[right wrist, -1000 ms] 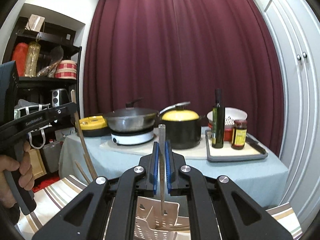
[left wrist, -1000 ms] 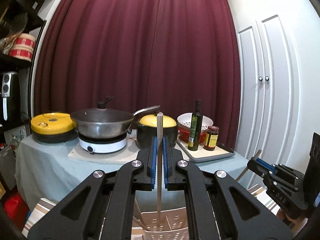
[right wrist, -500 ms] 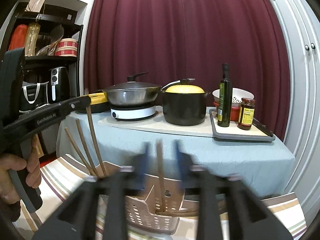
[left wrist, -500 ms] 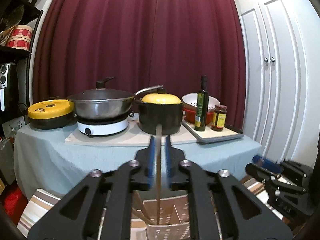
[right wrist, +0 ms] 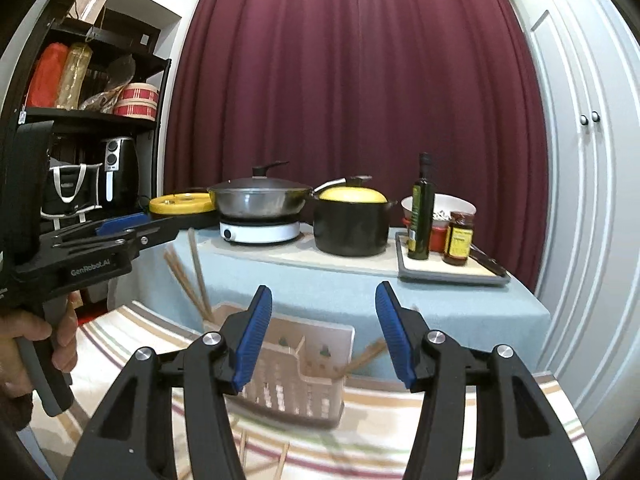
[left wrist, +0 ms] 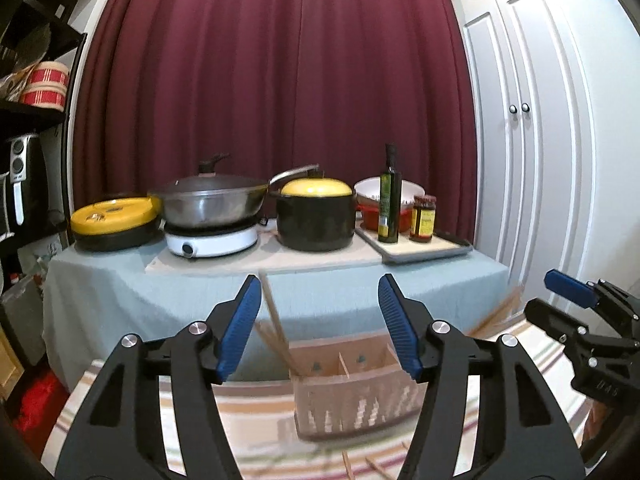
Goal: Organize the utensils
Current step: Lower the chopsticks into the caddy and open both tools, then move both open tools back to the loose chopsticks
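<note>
Both grippers are spread wide and hold nothing. The left gripper (left wrist: 316,328) fills the lower half of its view, blue pads apart, above the beige utensil basket (left wrist: 352,396) at lower centre. Wooden chopsticks (left wrist: 274,320) lean out of the basket's left compartment, near the left pad. The right gripper (right wrist: 324,336) also gapes over the basket (right wrist: 296,376), where another chopstick (right wrist: 366,356) slants from the right side. Loose sticks (right wrist: 282,456) lie on the striped cloth (right wrist: 400,440) below, blurred.
</note>
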The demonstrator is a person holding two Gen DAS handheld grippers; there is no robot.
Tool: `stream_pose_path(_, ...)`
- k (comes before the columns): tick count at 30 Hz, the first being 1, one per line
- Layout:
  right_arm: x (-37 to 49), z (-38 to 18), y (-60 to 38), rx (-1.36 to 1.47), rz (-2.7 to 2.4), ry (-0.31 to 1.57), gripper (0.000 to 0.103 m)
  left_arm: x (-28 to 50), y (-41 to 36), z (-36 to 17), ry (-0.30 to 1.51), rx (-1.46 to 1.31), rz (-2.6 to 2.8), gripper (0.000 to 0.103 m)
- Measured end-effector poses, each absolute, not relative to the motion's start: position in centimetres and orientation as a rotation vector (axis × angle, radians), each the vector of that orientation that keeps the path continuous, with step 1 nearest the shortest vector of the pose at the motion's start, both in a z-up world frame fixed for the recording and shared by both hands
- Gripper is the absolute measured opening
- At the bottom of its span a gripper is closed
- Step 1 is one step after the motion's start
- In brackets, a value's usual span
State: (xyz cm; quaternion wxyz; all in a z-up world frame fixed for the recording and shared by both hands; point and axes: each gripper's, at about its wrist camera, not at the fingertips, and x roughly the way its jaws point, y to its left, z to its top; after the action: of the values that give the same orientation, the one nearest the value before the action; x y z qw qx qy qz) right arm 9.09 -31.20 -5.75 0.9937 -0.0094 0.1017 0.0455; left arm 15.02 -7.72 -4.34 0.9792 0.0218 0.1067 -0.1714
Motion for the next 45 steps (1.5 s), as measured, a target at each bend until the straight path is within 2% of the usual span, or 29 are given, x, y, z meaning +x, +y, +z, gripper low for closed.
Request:
stream_pose_path(12, 3.4, -12.5, -30.2, 0.005, 0.082, 0.331, 0.053, 8.4, -6.1, -10.1, 0.339, 0.059, -0.294, 0.06)
stream_pose_path(28, -0.5, -21.8, -28.4, 0.038, 0.134, 0.562, 0.037, 3.3, -4.8, -17.0, 0.506, 0.09, -0.253, 0.06)
stream_pose_path(45, -0.9, -24.1, -27.7, 0.029, 0.123, 0.649, 0.036, 1.4, -5.4, -19.1, 0.55, 0.1, -0.272, 0.06)
